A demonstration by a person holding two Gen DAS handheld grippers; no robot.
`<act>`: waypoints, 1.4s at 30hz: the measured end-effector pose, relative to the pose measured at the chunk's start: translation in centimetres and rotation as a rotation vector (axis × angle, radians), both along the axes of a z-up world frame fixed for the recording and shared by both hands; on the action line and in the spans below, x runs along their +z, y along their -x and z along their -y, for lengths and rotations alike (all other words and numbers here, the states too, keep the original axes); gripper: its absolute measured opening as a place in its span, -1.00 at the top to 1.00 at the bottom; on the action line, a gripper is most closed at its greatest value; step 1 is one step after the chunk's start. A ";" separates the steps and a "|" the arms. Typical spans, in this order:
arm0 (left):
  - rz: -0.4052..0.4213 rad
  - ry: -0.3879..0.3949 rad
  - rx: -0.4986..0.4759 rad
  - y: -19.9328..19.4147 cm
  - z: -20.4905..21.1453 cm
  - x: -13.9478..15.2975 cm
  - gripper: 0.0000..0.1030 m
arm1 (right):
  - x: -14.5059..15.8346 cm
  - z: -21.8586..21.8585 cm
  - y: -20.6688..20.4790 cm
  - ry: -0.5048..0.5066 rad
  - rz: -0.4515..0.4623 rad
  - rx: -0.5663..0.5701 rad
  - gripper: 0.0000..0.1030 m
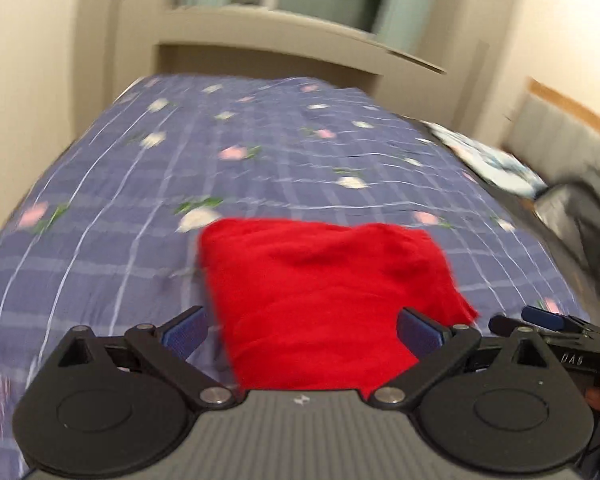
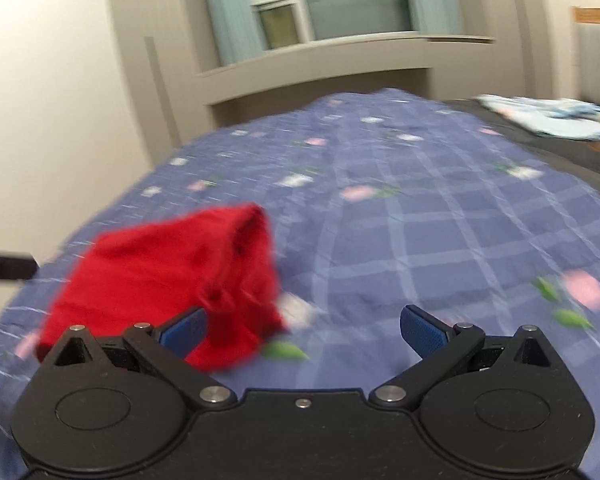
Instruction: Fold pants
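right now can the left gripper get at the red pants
Probably yes. The left gripper is wide open with the folded red pants lying straight ahead of it on the bedspread. Nothing lies between them; the right gripper sits off to the side.

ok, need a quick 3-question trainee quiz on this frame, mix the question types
1. True or false: the red pants lie in a compact folded bundle on the blue floral bedspread.
2. Multiple choice: the left gripper is A) shut on the pants, B) open with nothing pinched, C) out of view.
3. In the right wrist view, on which side of the right gripper do the pants lie?

Key: 1 true; 2 B; 3 the left side, with one blue pad in front of the cloth, jaws open and empty.
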State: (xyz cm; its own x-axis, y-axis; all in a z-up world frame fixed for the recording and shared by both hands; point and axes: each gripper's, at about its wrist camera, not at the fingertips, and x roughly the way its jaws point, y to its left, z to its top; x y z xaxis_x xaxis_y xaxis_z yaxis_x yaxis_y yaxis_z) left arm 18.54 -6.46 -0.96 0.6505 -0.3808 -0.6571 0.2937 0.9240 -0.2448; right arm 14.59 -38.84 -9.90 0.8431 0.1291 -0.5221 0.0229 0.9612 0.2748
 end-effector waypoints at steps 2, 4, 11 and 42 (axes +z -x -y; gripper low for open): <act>-0.065 0.032 0.057 -1.0 -1.5 -1.0 -0.99 | 0.5 -0.4 -2.9 -0.036 -0.005 0.066 -0.99; -0.135 0.088 0.093 -1.8 -2.7 -2.1 -0.99 | 0.7 -0.7 -6.0 -0.070 -0.019 0.107 -0.99; -0.214 0.164 0.114 -3.0 -4.0 -4.4 -0.68 | -0.6 -0.2 -13.6 -0.136 -0.105 0.155 -0.34; -0.028 -0.084 0.263 -9.3 0.1 -2.2 -0.94 | 0.4 -4.6 -16.1 0.277 0.060 0.096 -0.99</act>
